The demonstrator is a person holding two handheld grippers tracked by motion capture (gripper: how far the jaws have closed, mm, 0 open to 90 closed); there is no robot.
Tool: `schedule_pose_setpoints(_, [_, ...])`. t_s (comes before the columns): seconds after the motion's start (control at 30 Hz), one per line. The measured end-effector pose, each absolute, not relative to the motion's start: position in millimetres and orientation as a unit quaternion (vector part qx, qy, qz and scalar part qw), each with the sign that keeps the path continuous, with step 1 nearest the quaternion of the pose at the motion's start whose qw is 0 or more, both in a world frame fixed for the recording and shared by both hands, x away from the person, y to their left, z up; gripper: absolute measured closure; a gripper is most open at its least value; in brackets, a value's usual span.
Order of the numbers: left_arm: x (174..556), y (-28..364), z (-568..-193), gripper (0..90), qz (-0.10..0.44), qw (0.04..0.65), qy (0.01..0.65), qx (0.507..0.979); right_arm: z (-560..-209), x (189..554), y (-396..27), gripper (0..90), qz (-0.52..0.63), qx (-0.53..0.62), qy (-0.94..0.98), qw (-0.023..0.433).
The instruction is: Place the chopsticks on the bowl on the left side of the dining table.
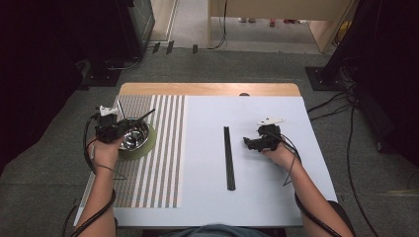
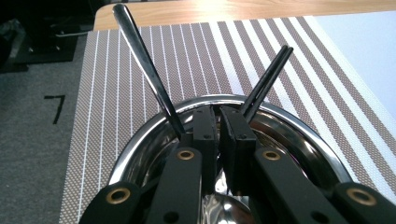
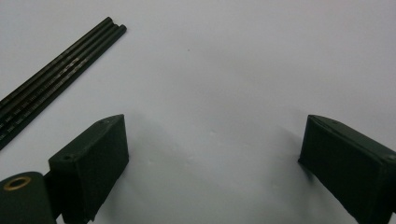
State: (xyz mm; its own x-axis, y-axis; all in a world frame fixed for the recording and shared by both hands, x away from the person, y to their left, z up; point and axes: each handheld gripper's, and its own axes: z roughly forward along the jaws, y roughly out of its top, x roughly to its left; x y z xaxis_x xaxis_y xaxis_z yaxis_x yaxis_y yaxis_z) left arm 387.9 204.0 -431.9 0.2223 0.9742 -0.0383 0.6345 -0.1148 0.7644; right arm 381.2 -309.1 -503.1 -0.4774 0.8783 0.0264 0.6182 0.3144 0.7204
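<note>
Steel bowl (image 2: 289,121) sits on a green round mat (image 1: 148,143) on the striped placemat (image 1: 158,163), at the table's left side; left gripper (image 2: 217,122) is down inside the bowl, jaws drawn nearly together with just a thin slit between the pads. Can't tell from the left gripper view whether anything is pinched in that slit — the bowl's floor is mostly blocked by the gripper's own black arms, with just a blurred shiny patch at the bottom edge. A dark spoon handle (image 2: 144,70) leans out over the bowl's rim on the left of the jaws and a pair of black chopsticks (image 2: 268,77) leans out on the right; the lower ends of both vanish behind the jaws. Right gripper (image 3: 212,154) hovers low over the bare white sheet (image 1: 257,197), jaws wide apart, nothing between them — a second pair of black chopsticks (image 1: 229,158) lies flat just beside it, cut off by the frame edge in the right gripper view. Table is light wood (image 1: 207,89) showing along the far edge, white sheet covering most of it. Room: grey carpet floor (image 1: 237,64), loose cables (image 1: 346,148) on the right, dark equipment at both sides, too dim to identify.
</note>
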Motion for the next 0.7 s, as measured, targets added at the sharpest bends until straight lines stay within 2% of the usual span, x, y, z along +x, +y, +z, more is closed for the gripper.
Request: schedule_pose_setpoints(0.7, [394.3, 202.2, -438.2, 84.8, 0.244, 0.337, 0.56, 0.716, -503.1, 381.1, -309.1, 7.4, 0.343, 0.475, 0.788, 0.19])
